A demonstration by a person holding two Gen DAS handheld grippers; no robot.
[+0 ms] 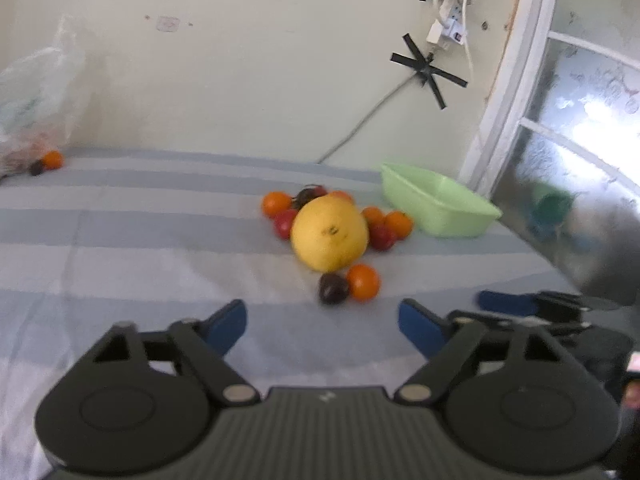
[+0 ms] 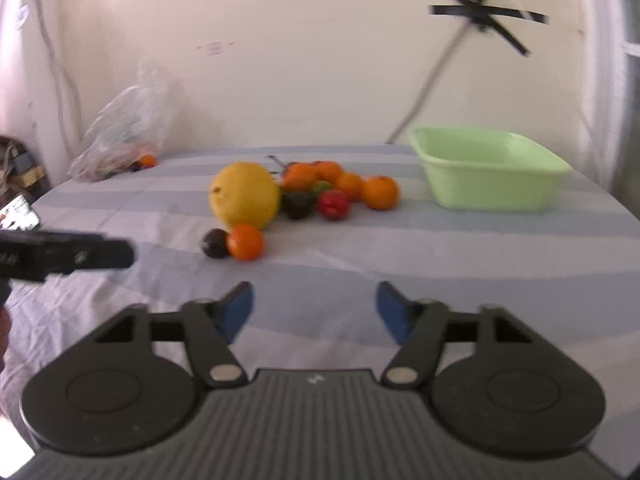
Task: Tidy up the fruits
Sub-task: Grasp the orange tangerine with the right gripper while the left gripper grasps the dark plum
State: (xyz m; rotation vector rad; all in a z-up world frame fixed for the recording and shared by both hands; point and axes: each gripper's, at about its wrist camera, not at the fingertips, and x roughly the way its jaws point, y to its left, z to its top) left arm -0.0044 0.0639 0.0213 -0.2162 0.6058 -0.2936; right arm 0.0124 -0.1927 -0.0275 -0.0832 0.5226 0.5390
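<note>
Both the left tongs (image 1: 322, 322) and right tongs (image 2: 315, 310) gape wide, holding nothing. The fruit pile (image 1: 329, 232) sits mid-counter (image 1: 140, 248), with the green tub (image 1: 436, 204) near the far edge.

Looks like a room in a lived-in home. Pale painted wall (image 1: 240, 60) with scuffs, a power strip (image 1: 450, 26) and cable fixed up with crosses of black tape (image 1: 428, 68). Striped cloth (image 2: 400, 240) spread over the surface, a white-framed window (image 1: 580, 128) at the side, a crumpled plastic bag (image 2: 124, 136) against the wall.
</note>
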